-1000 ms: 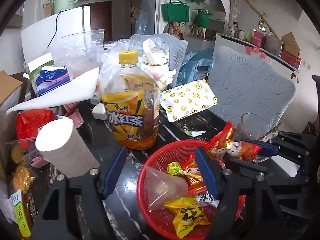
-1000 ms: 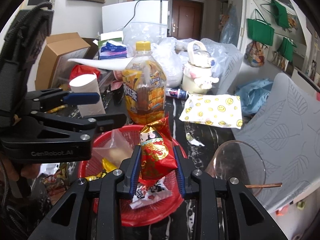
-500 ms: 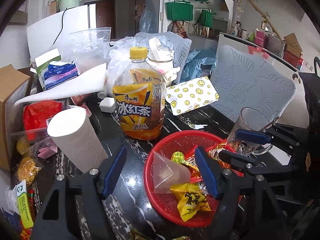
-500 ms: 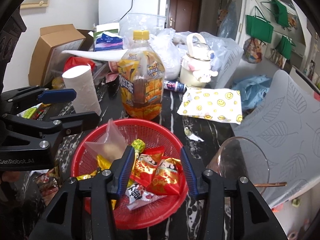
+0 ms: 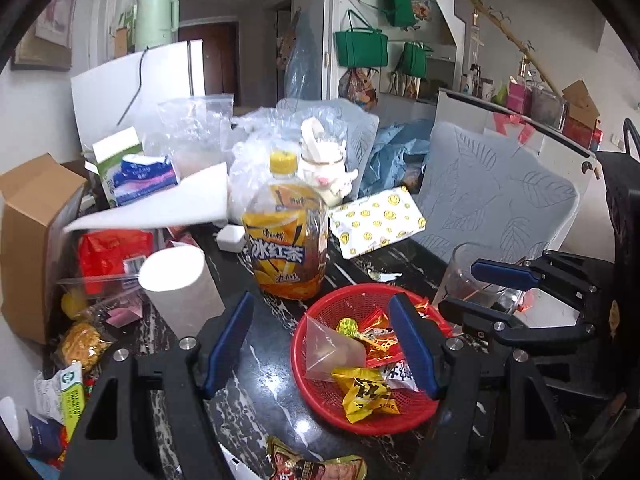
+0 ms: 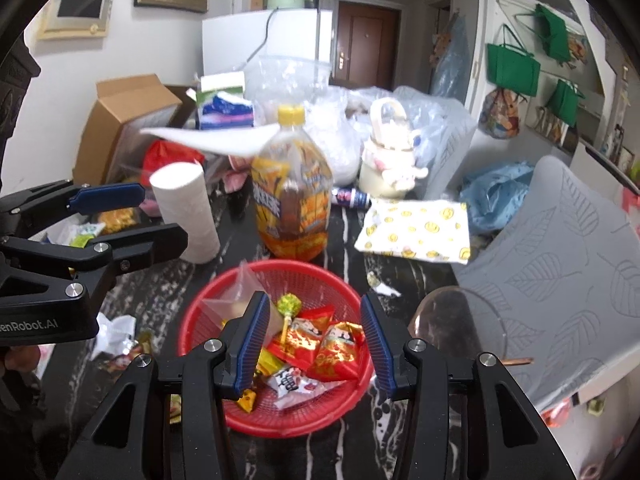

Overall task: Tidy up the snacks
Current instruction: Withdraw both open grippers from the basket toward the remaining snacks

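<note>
A red plastic basket (image 5: 320, 396) (image 6: 304, 420) stands on the dark marble table and holds several snack packets, among them red ones (image 6: 334, 346), a yellow one (image 5: 366, 394) and a clear bag (image 5: 332, 350). My right gripper (image 6: 314, 344) is open and empty above the basket; it also shows in the left wrist view (image 5: 472, 286) at the basket's right. My left gripper (image 5: 320, 344) is open and empty just left of and above the basket, and shows in the right wrist view (image 6: 156, 216). One snack packet (image 5: 316, 468) lies on the table below the left gripper.
An iced-tea bottle (image 5: 286, 236) stands behind the basket. A paper roll (image 5: 180, 290) is at left, a glass cup (image 6: 460, 328) at right. A smiley-print pouch (image 5: 376, 216), a cardboard box (image 5: 32, 232), loose snacks (image 5: 82, 344) and bags crowd the table.
My right gripper opened and let the red packet fall into the basket, then drew back. My left gripper pulled back and rose, showing more of the table.
</note>
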{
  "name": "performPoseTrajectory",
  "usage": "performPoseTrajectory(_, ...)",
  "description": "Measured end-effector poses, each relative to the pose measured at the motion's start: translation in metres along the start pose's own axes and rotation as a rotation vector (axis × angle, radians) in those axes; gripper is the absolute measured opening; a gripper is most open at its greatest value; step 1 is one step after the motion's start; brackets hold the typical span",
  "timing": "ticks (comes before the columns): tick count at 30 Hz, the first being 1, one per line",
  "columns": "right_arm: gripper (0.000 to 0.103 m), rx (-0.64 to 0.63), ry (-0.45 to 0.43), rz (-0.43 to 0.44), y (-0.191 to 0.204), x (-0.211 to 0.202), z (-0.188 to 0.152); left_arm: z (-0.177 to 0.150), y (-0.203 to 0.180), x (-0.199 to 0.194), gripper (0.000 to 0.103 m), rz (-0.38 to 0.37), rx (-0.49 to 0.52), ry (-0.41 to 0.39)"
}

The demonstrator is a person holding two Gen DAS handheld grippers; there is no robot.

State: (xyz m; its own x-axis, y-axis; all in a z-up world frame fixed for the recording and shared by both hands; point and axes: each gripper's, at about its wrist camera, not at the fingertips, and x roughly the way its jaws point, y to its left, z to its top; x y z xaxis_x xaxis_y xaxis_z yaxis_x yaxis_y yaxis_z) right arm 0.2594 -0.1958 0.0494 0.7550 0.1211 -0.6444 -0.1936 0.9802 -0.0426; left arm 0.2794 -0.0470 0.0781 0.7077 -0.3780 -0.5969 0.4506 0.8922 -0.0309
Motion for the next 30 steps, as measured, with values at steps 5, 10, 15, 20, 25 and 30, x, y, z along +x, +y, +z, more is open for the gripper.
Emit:
performPoseTrajectory(5, 0.047, -0.011, -0.055, 0.002, 0.008, -0.028, 0.007, 0.004, -0.002, -0.028, 0.07, 0.032, -0.005, -0.031)
performPoseTrajectory(10, 0.047, -0.015, -0.104, 0.006, 0.018, -0.056, 0.008, 0.004, -0.006, -0.058, 0.07, 0.05, -0.004, -0.072)
performPoseTrajectory(15, 0.048, -0.022, -0.15, 0.001, 0.029, -0.082, 0.006, 0.0, -0.009, -0.084, 0.078, 0.061, -0.001, -0.102)
performPoseTrajectory(20, 0.059, -0.027, -0.196, 0.012, 0.04, -0.106, 0.0, -0.009, -0.012, -0.108, 0.081, 0.085, 0.003, -0.137)
performPoseTrajectory(25, 0.073, -0.027, -0.224, 0.015, 0.051, -0.129, -0.014, -0.022, -0.014, -0.128, 0.082, 0.102, 0.004, -0.137)
performPoseTrajectory(30, 0.08, -0.022, -0.232, 0.041, 0.062, -0.142, -0.029, -0.043, -0.016, -0.142, 0.082, 0.108, 0.0, -0.109)
